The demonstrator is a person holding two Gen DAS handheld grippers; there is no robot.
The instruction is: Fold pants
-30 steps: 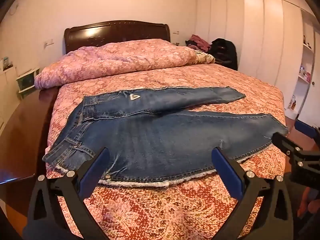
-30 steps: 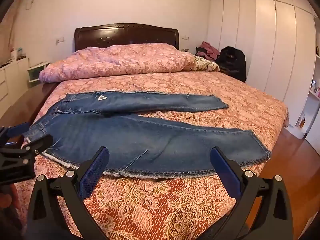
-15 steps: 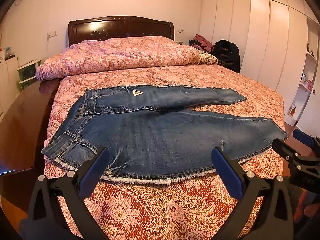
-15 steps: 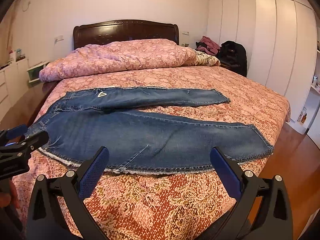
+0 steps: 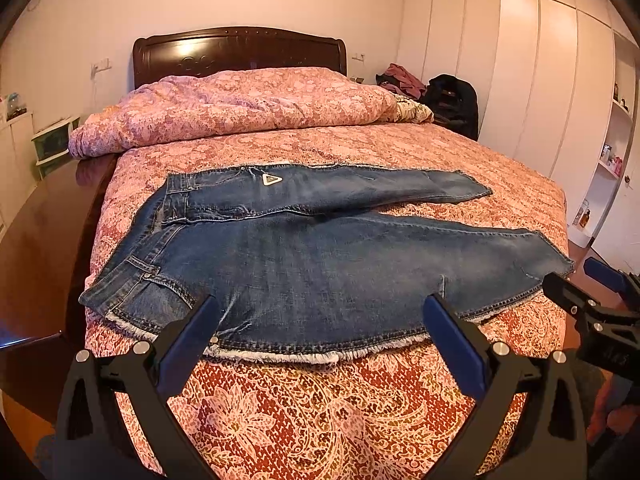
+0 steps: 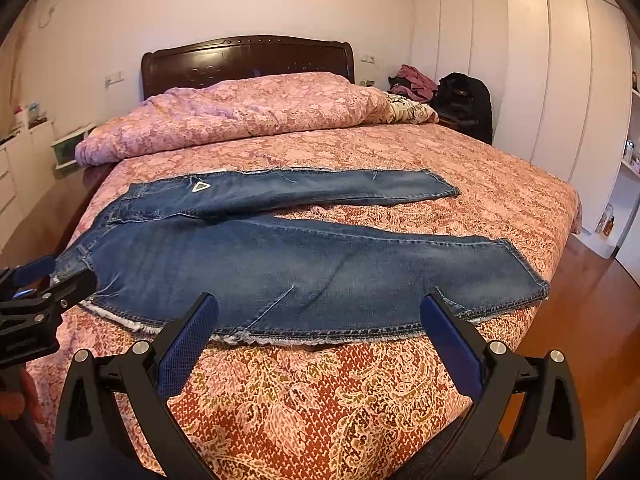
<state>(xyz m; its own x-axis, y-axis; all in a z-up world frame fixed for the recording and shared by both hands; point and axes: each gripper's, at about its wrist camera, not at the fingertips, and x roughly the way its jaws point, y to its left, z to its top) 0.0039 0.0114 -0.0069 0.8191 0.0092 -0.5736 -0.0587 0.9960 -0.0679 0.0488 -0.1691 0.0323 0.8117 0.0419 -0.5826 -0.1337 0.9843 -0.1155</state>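
Pre-grasp: jeans [image 5: 320,264] lie unfolded across bed [image 5: 320,408]; left gripper [image 5: 320,332] and right gripper [image 6: 316,328] hover spread and empty; next, likely pinch near frayed edge.

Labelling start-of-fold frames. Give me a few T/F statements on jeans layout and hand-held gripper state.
1. The jeans lie spread flat on the bedspread. True.
2. The left hand-held gripper is clamped on the waistband. False: it is open and holds nothing.
3. The right hand-held gripper is open. True.
4. The legs are stacked one on the other. False: they lie apart, splayed toward the right.
5. The waistband points at the headboard. False: it lies at the left.
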